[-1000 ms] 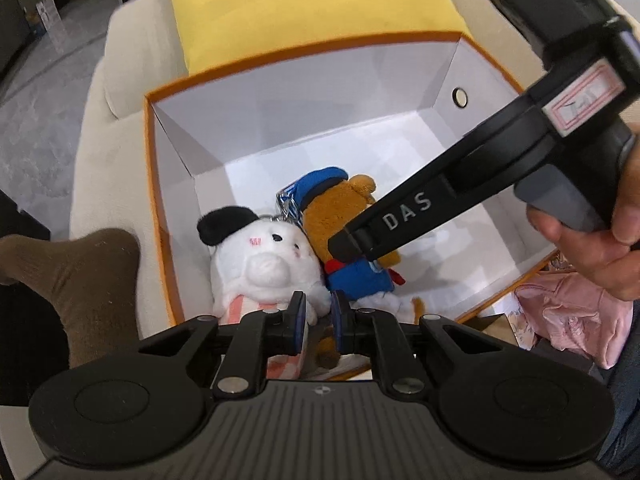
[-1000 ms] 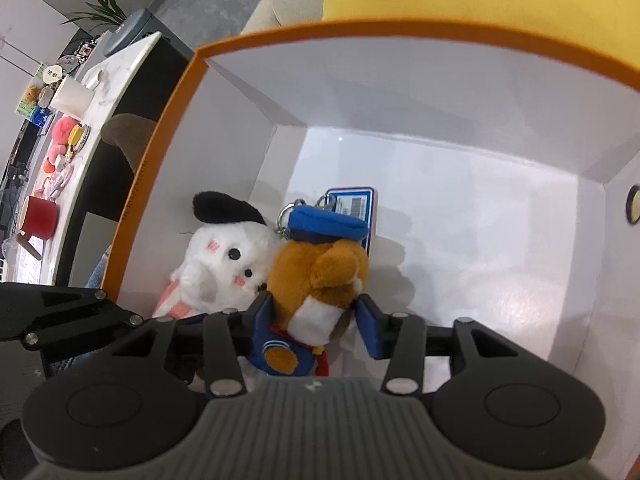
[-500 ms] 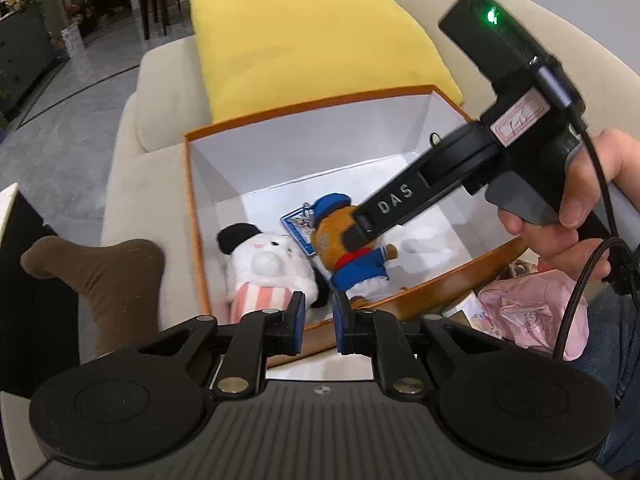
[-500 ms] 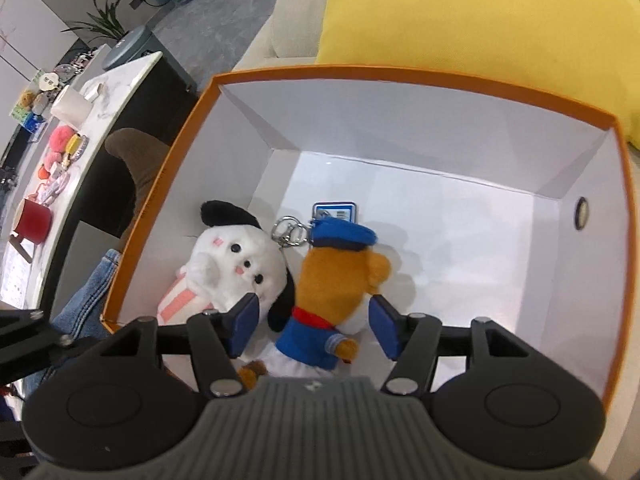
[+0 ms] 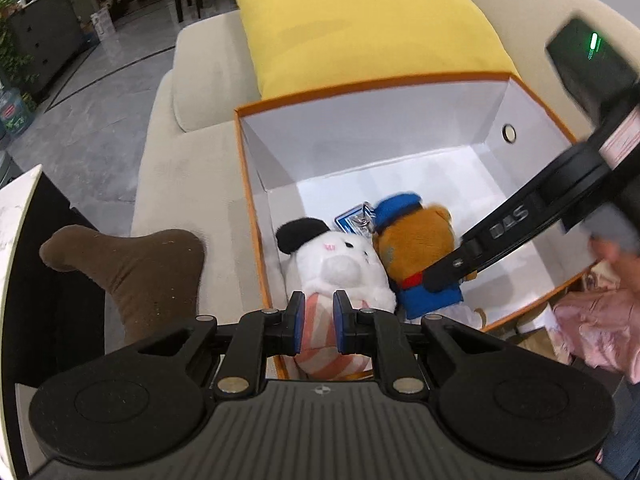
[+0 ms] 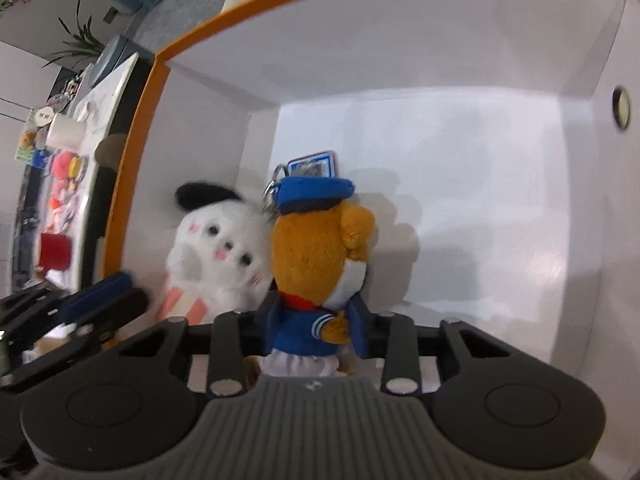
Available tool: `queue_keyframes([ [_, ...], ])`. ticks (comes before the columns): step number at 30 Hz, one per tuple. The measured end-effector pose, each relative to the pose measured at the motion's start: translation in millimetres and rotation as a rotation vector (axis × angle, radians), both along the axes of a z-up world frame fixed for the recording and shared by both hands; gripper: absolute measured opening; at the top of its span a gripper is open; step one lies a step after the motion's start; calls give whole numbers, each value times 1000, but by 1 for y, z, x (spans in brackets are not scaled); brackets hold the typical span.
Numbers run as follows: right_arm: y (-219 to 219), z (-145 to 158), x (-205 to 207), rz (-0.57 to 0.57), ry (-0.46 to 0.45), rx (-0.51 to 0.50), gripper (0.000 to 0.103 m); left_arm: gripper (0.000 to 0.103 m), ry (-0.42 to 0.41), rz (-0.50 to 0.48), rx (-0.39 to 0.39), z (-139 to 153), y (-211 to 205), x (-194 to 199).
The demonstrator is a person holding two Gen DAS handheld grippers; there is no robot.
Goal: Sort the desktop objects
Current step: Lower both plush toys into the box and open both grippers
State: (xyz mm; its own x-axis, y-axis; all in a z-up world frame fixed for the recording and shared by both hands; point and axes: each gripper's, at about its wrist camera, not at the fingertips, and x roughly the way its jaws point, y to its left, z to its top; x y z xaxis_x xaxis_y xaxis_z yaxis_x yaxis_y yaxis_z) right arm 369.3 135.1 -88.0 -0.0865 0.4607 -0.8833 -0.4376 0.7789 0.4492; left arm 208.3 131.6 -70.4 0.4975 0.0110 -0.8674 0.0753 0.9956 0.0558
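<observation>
An orange-rimmed white box (image 5: 400,88) on the sofa holds a white plush with a black ear (image 5: 340,260) and, beside it, a brown plush in a blue cap and sailor jacket (image 5: 416,240). My right gripper (image 6: 318,320) reaches down into the box; its jaws are closing and the pads press the blue jacket of the brown plush (image 6: 308,252) from both sides. My left gripper (image 5: 318,320) hovers at the box's near wall over the white plush's striped body. Its pads stand a narrow gap apart and grip nothing. In the right wrist view the left gripper (image 6: 116,292) lies left of the white plush (image 6: 216,248).
A yellow cushion (image 5: 360,20) lies behind the box on the beige sofa (image 5: 192,160). A brown-socked foot (image 5: 140,272) rests left of the box and pink cloth (image 5: 592,324) lies to its right. A blue tag (image 6: 312,164) lies behind the brown plush. A white table (image 6: 100,104) carries small items.
My right gripper came back down from its wide-open lift and narrowed onto the brown plush's blue jacket. The left gripper drew back, then moved in toward the white plush, its gap unchanged.
</observation>
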Motion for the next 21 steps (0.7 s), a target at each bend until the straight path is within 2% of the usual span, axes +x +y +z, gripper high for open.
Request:
queue_keyframes([
  [2,3,9,-5,22,27,10,16,16,9,-14,1,-5,-3,-1],
  [4,10,12,-10,36,15,-4,16,16,7,-19,-7,-8,-4,-1],
  [9,24,-5,-15,50,38,-17,15,16,11,-18,-15,-11,-6,-2],
  [13,22,0,-22,58,1,-9,16,16,-4,-16,-17,-8,-6,-5],
  [17,22,8,-27,66,-56,-19,26,16,-32,-6,-30,-1,-8,-12],
  [21,18,15,-31,68,-93,-15,31,16,-54,2,-37,8,-10,-18],
])
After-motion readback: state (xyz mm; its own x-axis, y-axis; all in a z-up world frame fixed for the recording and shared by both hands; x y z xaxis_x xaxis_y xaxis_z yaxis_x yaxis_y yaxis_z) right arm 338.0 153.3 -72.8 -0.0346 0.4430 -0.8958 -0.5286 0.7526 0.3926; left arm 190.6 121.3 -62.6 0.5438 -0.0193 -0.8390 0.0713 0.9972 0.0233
